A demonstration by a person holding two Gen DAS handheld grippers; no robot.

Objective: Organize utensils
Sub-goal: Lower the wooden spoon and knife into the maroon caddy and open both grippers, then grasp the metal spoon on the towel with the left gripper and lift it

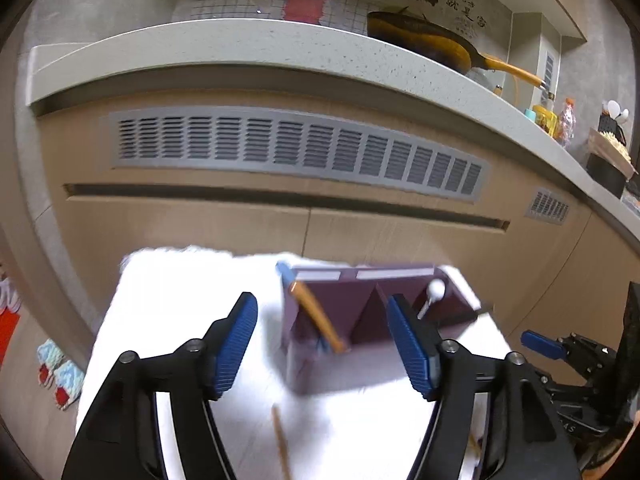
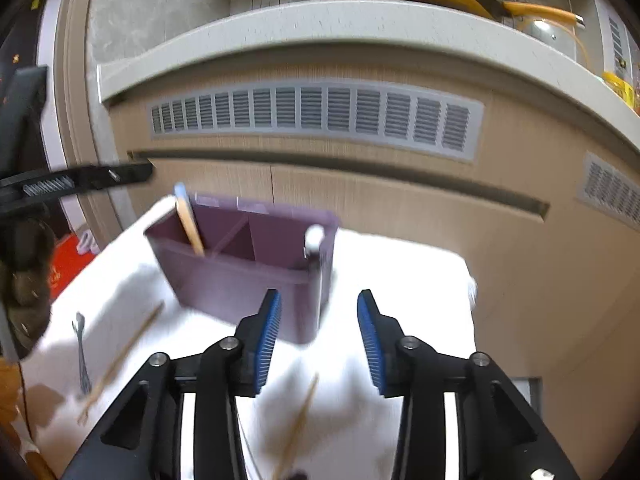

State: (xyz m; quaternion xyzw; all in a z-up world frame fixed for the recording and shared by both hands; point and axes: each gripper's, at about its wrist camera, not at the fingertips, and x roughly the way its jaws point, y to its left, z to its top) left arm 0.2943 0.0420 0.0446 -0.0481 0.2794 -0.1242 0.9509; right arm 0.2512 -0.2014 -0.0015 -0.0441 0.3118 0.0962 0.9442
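Observation:
A purple divided utensil box [image 1: 372, 320] [image 2: 240, 280] stands on a white cloth [image 1: 172, 320] [image 2: 408, 280]. A wooden-handled utensil with a blue end [image 1: 316, 312] [image 2: 189, 220] leans in its left compartment. A white-tipped utensil [image 1: 432, 294] [image 2: 313, 242] stands in the right one. My left gripper [image 1: 324, 344] is open just before the box, nothing between its pads. My right gripper [image 2: 320, 336] is open near the box's right corner, above a loose chopstick [image 2: 298, 424]. Another chopstick [image 1: 282, 440] [image 2: 124, 356] and a small metal utensil [image 2: 82, 352] lie on the cloth.
Behind the table runs a wooden cabinet front with a grey vent grille [image 1: 296, 148] [image 2: 316, 114]. The counter [image 1: 240, 46] above it carries a yellow pan [image 1: 424, 42] and bottles [image 1: 566, 120]. Slippers [image 1: 60, 372] lie on the floor at left.

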